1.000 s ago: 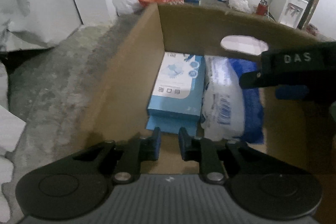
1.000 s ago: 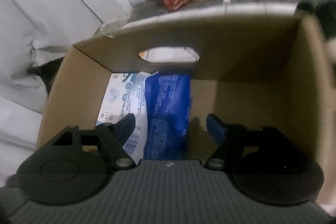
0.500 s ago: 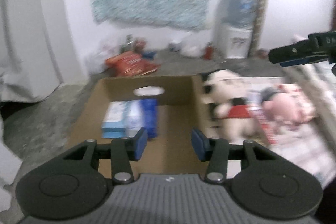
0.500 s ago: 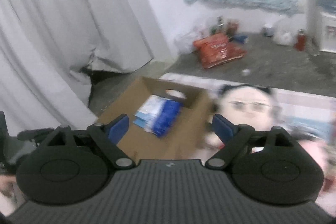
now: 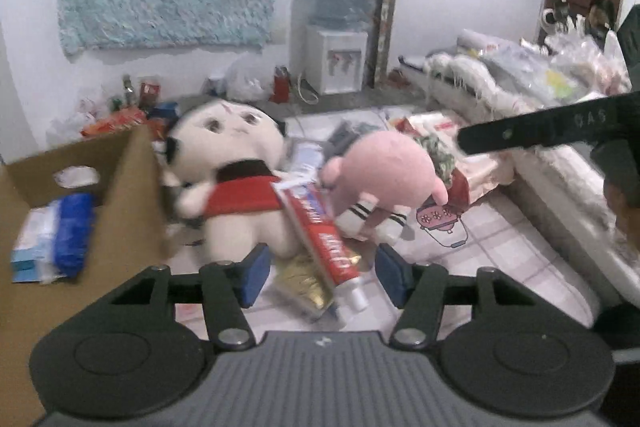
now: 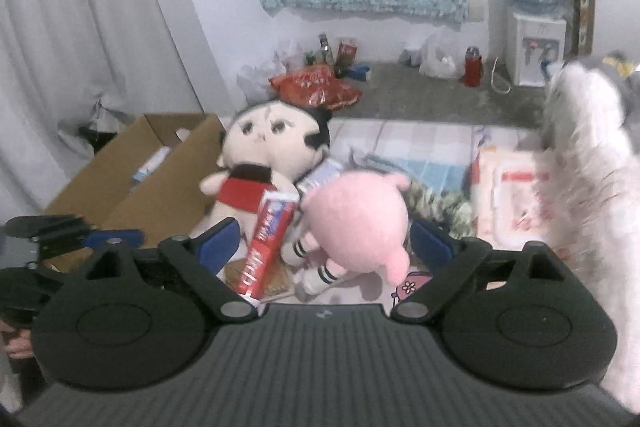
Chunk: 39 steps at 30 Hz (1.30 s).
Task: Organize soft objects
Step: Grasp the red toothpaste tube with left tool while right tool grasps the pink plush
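Left gripper [image 5: 318, 273] jaws opening, nothing between pads; red toothpaste tube [image 5: 320, 233] lies on floor below gap. Right gripper [image 6: 324, 241] jaws opening wide, empty, above pink plush [image 6: 356, 223]. White doll in red top [image 5: 236, 187] lies left of pink plush, touching cardboard box [image 5: 132, 211]. Box at left holds blue packs [image 5: 72, 231]. Both plushes outside box.

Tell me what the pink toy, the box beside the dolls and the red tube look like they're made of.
Pink toy: soft plush fabric, matte and fuzzy at the edges, probably stuffed.
Box: brown cardboard, dull finish, with a thin folded wall and a cut-out handle hole.
Red tube: looks like glossy printed plastic or laminate, flat at one end, with a white cap; probably toothpaste, though the print is blurred.
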Tool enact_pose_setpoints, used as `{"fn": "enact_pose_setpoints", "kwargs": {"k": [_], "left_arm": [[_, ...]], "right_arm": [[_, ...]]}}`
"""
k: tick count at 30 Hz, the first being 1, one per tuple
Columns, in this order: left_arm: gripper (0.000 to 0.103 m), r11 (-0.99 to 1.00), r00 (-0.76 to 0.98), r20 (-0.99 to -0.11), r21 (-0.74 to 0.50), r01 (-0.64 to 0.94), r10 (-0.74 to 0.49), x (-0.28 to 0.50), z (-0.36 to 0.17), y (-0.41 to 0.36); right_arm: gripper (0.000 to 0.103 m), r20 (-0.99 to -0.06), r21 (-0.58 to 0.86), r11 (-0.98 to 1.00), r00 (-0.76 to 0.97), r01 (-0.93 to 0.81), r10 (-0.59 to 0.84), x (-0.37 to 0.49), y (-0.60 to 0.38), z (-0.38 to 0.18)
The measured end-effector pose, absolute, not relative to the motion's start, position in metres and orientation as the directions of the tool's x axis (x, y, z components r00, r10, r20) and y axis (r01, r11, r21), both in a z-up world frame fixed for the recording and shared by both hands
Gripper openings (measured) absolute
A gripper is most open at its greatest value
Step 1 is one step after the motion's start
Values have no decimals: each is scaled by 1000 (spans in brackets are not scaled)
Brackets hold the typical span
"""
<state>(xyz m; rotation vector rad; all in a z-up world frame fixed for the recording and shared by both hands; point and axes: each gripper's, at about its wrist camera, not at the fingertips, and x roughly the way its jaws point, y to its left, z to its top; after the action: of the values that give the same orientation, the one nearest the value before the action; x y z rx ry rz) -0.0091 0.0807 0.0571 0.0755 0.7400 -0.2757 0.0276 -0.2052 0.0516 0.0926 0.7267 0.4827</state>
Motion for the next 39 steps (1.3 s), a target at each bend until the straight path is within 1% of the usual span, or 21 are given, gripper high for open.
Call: {"fn": "enact_pose_setpoints", "kwargs": {"k": [2, 4, 6, 8, 10, 12, 13, 16, 19, 21, 22, 23, 24, 26, 27, 29, 30, 33, 39], "left_arm": [[59, 961, 698, -685, -12, 278, -211, 9, 37, 69], [59, 962, 697, -695, 30, 272, -176, 26, 16, 59], [57, 963, 693, -701, 31, 266, -169, 39, 1, 56], [52, 968, 693, -700, 11, 252, -173, 48, -9, 59], [46, 966, 679, -712, 0, 257, -180, 55, -17, 63], [42, 964, 677, -708, -20, 264, -200, 57, -25, 66], [42, 965, 683, -701, -27, 262, -205, 56, -25, 67], [40, 967, 700, -687, -14, 256, -195, 49, -25, 67], [39, 961, 711, -675, 11, 278, -198, 40, -26, 66], [37, 958, 708, -674, 3, 286, -209, 38, -26, 68], [36, 958, 706, -675, -7, 287, -216, 37, -26, 69], [35, 958, 704, -674, -17, 286, -222, 36, -25, 72], [35, 958, 703, -674, -25, 285, -226, 36, -25, 74], [35, 955, 702, -673, -22, 295, -233, 35, -24, 77], [34, 954, 704, -670, -20, 301, -236, 35, -25, 78], [33, 953, 704, -670, -17, 304, -236, 33, -24, 79], [32, 953, 703, -670, -19, 303, -237, 32, -24, 79], [31, 953, 693, -678, -37, 301, -245, 31, -23, 81], [30, 950, 689, -672, -71, 303, -271, 24, -17, 84]], "right_arm": [[93, -624, 264, 899, 649, -349, 435, 43, -195, 25], [93, -608, 319, 904, 670, -285, 426, 58, -186, 0], [93, -596, 364, 897, 678, -250, 430, 68, -185, -13], [93, -599, 334, 911, 692, -242, 403, 76, -176, -26], [95, -604, 269, 927, 703, -263, 375, 80, -167, -34], [98, -603, 230, 933, 712, -275, 359, 84, -162, -37], [102, -602, 230, 933, 713, -275, 359, 87, -159, -38], [102, -617, 289, 921, 685, -261, 388, 97, -156, -42], [102, -601, 394, 891, 670, -226, 436, 108, -156, -47], [102, -607, 408, 891, 669, -201, 429, 113, -152, -53], [100, -621, 383, 902, 669, -197, 409, 113, -147, -57], [93, -640, 349, 916, 663, -198, 388, 113, -141, -61], [91, -658, 303, 931, 662, -204, 359, 111, -133, -65], [86, -648, 242, 940, 681, -239, 340, 103, -122, -67], [85, -643, 226, 946, 695, -231, 323, 100, -119, -65], [83, -633, 260, 943, 700, -210, 330, 97, -124, -62], [82, -624, 278, 938, 703, -207, 340, 95, -125, -58], [82, -599, 236, 948, 736, -216, 316, 84, -127, -42], [82, -575, 239, 950, 760, -199, 304, 64, -143, -16]]}}
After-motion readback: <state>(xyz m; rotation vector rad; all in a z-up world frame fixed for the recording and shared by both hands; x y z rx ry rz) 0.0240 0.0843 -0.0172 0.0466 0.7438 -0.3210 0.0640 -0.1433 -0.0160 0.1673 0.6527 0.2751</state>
